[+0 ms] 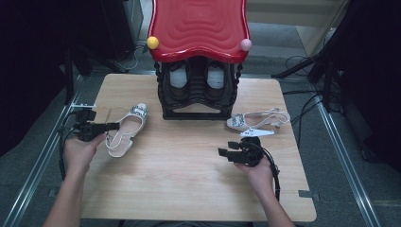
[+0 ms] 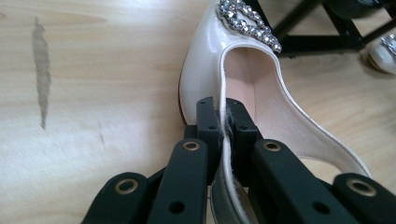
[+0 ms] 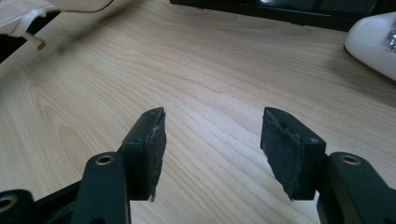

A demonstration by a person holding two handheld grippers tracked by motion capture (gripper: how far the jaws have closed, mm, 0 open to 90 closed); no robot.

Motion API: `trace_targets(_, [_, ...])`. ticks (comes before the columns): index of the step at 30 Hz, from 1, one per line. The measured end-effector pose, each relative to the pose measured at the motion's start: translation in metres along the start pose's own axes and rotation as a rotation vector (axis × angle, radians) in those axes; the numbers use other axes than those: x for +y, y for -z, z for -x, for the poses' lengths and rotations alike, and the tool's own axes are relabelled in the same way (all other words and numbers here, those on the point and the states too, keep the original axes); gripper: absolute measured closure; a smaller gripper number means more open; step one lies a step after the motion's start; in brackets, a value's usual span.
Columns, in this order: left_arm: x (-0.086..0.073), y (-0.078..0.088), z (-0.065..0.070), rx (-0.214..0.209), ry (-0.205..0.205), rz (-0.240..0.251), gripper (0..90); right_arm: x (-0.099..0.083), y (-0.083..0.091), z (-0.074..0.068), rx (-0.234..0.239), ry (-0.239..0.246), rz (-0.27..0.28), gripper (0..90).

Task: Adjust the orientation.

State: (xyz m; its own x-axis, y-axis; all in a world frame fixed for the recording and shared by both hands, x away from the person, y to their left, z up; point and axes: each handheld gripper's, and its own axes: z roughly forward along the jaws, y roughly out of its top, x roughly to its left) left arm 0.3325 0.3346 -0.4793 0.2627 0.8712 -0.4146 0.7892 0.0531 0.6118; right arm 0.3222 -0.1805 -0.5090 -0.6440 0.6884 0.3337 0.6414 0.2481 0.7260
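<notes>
High view, left gripper (image 1: 115, 126): its fingers clamp the side edge of the cream slingback shoe (image 1: 126, 129), which sits toward the left of the tabletop (image 1: 189, 179), jewelled toe aimed at the rack; gripping the thin upper probably gives a firm hold for carrying it.
High view, right gripper (image 1: 226, 149): it hovers over the tabletop with fingers apart and nothing between them, near the second shoe (image 1: 255, 119), likely waiting its turn.
High view, shoe rack (image 1: 198, 92): a black frame under a red wavy top (image 1: 198, 23), already holding a dark pair, so it seems the place for the loose shoes.
Left gripper view, fingers (image 2: 208, 126): pressed together on the cream shoe's (image 2: 205, 70) rim, one pad outside and one inside the lining; the rhinestone buckle (image 2: 247, 21) points away.
Right gripper view, fingers (image 3: 152, 149): wide apart above bare wood (image 3: 210, 70); the second shoe's toe (image 3: 371, 39) lies beyond at the right edge, untouched.
</notes>
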Motion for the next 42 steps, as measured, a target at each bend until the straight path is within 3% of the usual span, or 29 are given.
trace_targets(7, [-0.013,0.004,0.021,-0.055,-0.038,-0.018,86.9,0.006,-0.005,-0.001,0.007,0.011,-0.009,41.1])
trace_targets(12, [-0.019,0.002,0.032,-0.122,-0.047,-0.028,86.9,0.007,-0.008,-0.002,0.011,0.018,-0.015,41.2])
trace_targets(18, [-0.019,-0.007,0.048,-0.156,-0.081,-0.04,86.8,0.006,-0.008,-0.003,0.006,0.016,-0.019,41.2])
trace_targets(24, [-0.015,-0.021,0.067,-0.191,-0.127,-0.067,86.7,0.003,-0.007,-0.005,-0.004,0.023,-0.034,41.1])
trace_targets(37, [-0.01,-0.06,0.109,-0.264,-0.218,-0.145,86.4,-0.011,0.003,-0.008,-0.02,0.002,-0.01,43.7])
trace_targets(42, [-0.01,-0.076,0.123,-0.305,-0.229,-0.171,86.3,-0.014,0.007,-0.01,-0.04,0.003,0.005,43.5])
